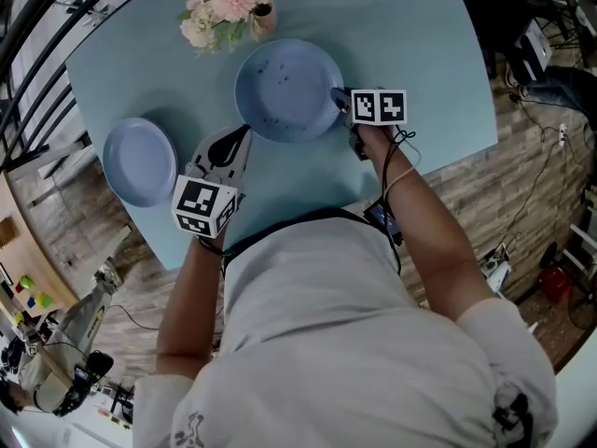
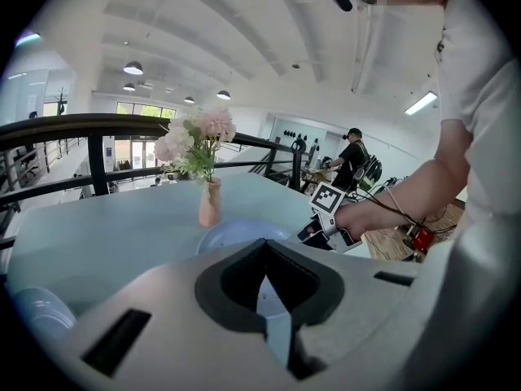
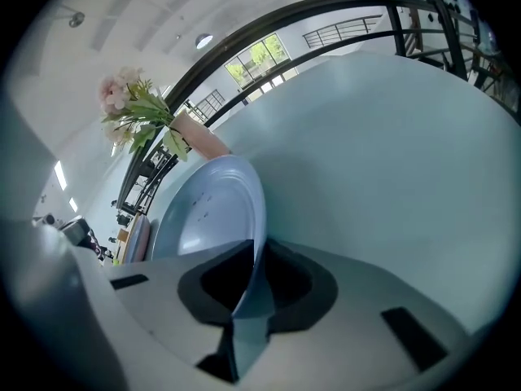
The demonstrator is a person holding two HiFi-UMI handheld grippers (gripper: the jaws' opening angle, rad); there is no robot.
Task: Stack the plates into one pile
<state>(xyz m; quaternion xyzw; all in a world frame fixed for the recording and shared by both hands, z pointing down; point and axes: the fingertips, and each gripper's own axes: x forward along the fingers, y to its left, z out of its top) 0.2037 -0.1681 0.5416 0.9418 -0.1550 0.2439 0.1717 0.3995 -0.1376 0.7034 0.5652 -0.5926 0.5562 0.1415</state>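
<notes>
Item 1. Large blue plate (image 1: 284,87): sitting near the middle of the pale blue table (image 1: 420,54) and serving as the reference for all entries below. Its right-hand rim is being gripped. Whether it is lying flat or lifting off the table cannot be told.

Item 2. Right gripper (image 1: 343,108): reaching in at the large blue plate's right edge. In the right gripper view its jaws are clamping the plate's rim, which is running edge-on between them. Its marker cube (image 1: 378,107) is sitting just right of the plate.

Item 3. Left gripper (image 1: 241,138): hovering just below and left of the large blue plate, its tip pointing at the plate's lower-left rim and lying close beside it. In the left gripper view its jaws are meeting, tip to tip, with nothing between them. Its marker cube (image 1: 203,205) is trailing farther down and left of the plate.

Item 4. Small blue plate (image 1: 138,161): lying flat on the table, well apart from the large blue plate, to its left and slightly nearer the person.

Item 5. Vase of pink and white flowers (image 1: 229,7): standing upright just beyond the large blue plate's far-left rim, apart from it.

Item 6. Person in a white shirt (image 1: 373,343): leaning over the near table edge, below the large blue plate, holding both grippers.

Item 7. Bystander (image 2: 354,157) in dark clothing and a cap: standing far beyond the large blue plate, in the left gripper view only.
</notes>
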